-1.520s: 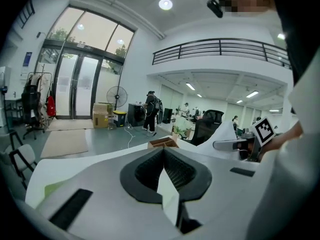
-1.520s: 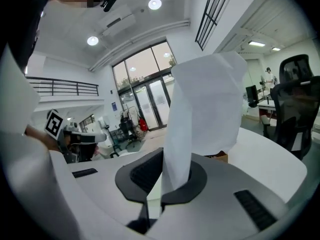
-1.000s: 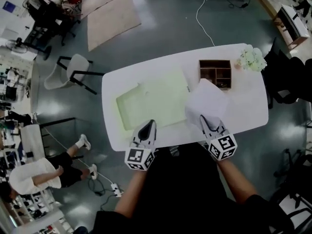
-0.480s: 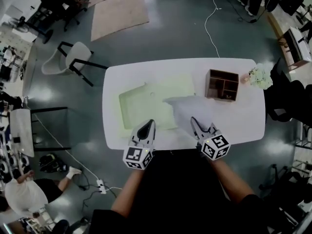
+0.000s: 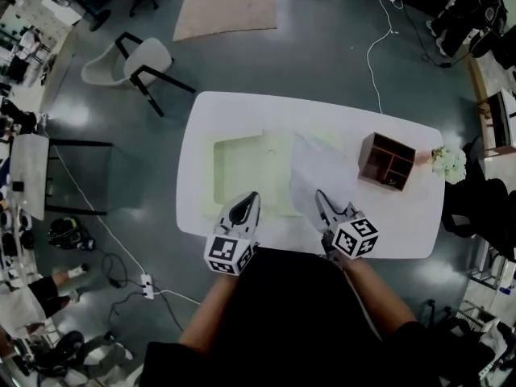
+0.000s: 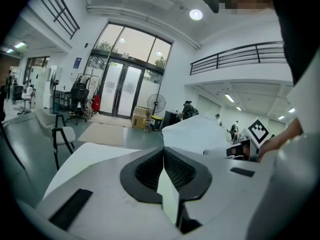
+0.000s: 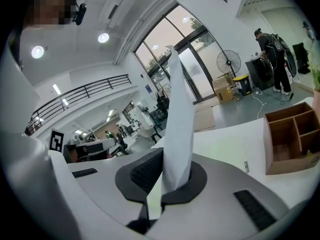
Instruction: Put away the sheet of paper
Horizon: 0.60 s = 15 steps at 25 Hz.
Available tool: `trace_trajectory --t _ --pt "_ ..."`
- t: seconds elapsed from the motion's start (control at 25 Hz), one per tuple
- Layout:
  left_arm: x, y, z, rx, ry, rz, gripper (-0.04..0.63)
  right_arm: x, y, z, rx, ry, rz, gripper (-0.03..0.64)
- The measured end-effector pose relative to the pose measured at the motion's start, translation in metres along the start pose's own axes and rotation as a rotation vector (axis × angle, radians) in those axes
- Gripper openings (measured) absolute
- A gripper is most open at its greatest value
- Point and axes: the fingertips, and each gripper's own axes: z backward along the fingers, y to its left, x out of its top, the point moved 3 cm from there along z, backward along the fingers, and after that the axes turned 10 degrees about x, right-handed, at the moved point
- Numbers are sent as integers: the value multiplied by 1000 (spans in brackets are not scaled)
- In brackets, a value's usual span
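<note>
A white sheet of paper (image 5: 316, 174) stands up from my right gripper (image 5: 321, 200), which is shut on its near edge. In the right gripper view the paper (image 7: 180, 119) rises curled from between the shut jaws of the right gripper (image 7: 167, 176). The sheet hangs over the right part of a pale green folder (image 5: 246, 170) lying flat on the white table (image 5: 201, 131). My left gripper (image 5: 246, 204) is at the folder's near edge, and its jaws are shut with nothing between them. The left gripper (image 6: 164, 159) view shows the paper (image 6: 195, 133) off to its right.
A brown wooden organiser (image 5: 388, 160) with compartments stands on the table's right part, with a bunch of white flowers (image 5: 448, 164) beyond it. A white chair (image 5: 133, 61) stands on the floor at the far left. Cables run across the floor.
My right gripper has carried the paper leftwards, from beside the wooden organiser to over the folder's right part. The left gripper has stayed at the folder's near edge.
</note>
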Motion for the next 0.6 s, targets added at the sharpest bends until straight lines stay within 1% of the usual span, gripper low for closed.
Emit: trace_trajectory --t 0.28,0.6 --pt "-1 25 4 45 1 22 3 -10 0 -37 48 72 -48 -2" --pt "-5 49 5 66 19 39 3 -26 -5 -67 51 123 -91 -2"
